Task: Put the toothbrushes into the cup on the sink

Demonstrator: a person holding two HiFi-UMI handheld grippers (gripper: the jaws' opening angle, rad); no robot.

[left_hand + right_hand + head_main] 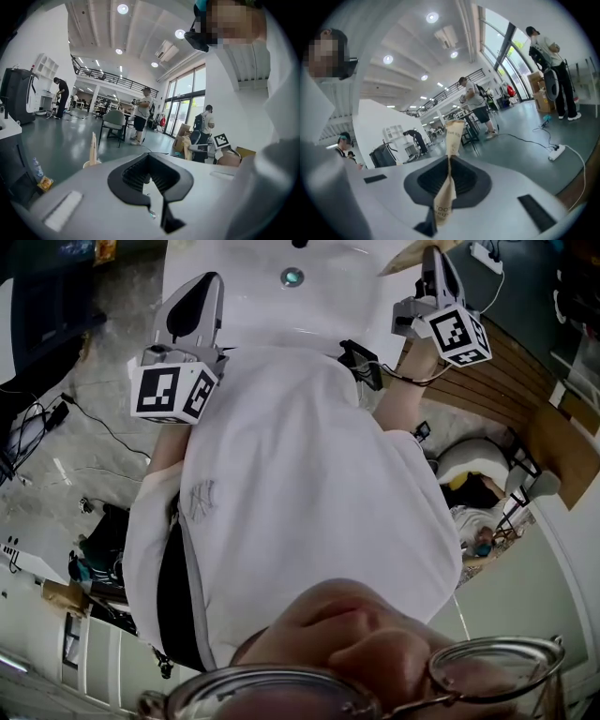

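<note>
The right gripper [450, 164] pinches a paper-wrapped toothbrush [452, 133], its tan printed sleeve crumpled and upright. The left gripper [151, 174] is narrowly parted and empty. Beyond it a cup [88, 164] holds a second toothbrush [93, 146]. Open floor lies behind.

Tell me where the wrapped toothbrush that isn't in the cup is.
The wrapped toothbrush is pinched in the right gripper, centre of the right gripper view, its top sticking up past the jaws.
</note>
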